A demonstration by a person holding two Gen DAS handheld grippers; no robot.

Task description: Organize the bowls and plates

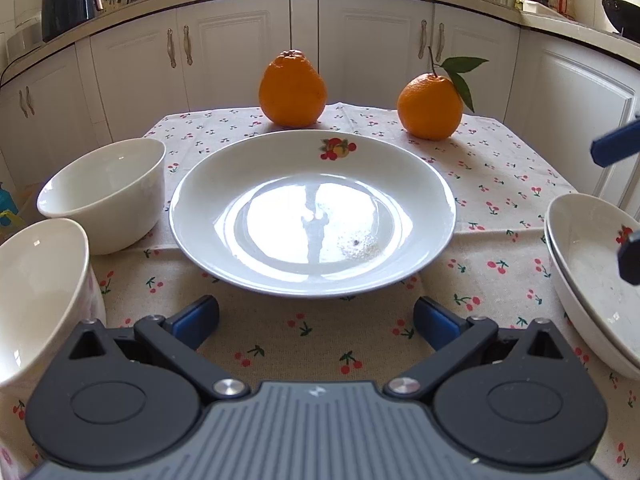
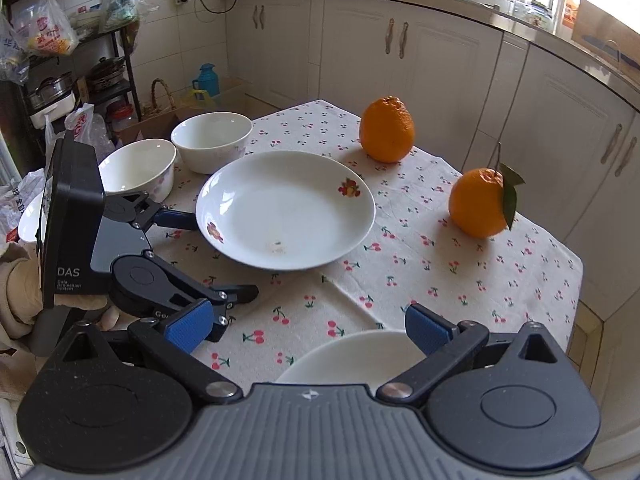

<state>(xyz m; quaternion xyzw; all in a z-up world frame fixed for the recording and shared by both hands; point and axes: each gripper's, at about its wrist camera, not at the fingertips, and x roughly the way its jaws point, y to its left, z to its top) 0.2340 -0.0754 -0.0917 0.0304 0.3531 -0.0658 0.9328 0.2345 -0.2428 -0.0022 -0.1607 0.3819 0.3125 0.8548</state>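
A white plate with fruit prints [image 1: 312, 216] lies in the middle of the cherry-print tablecloth; it also shows in the right wrist view [image 2: 286, 210]. My left gripper [image 1: 316, 322] is open and empty just before its near rim, also seen from the side [image 2: 208, 254]. Two white bowls [image 1: 106, 194] [image 1: 38, 296] stand to the left, also in the right wrist view [image 2: 212, 140] [image 2: 138, 168]. Two stacked plates [image 1: 592, 284] lie at the right. My right gripper [image 2: 308, 328] is open and empty above their rim [image 2: 352, 356].
Two oranges [image 1: 292, 88] [image 1: 430, 106] stand at the far side of the table, also in the right wrist view [image 2: 386, 130] [image 2: 478, 202]. White kitchen cabinets [image 1: 232, 52] run behind. A cluttered shelf and bags [image 2: 52, 40] stand left of the table.
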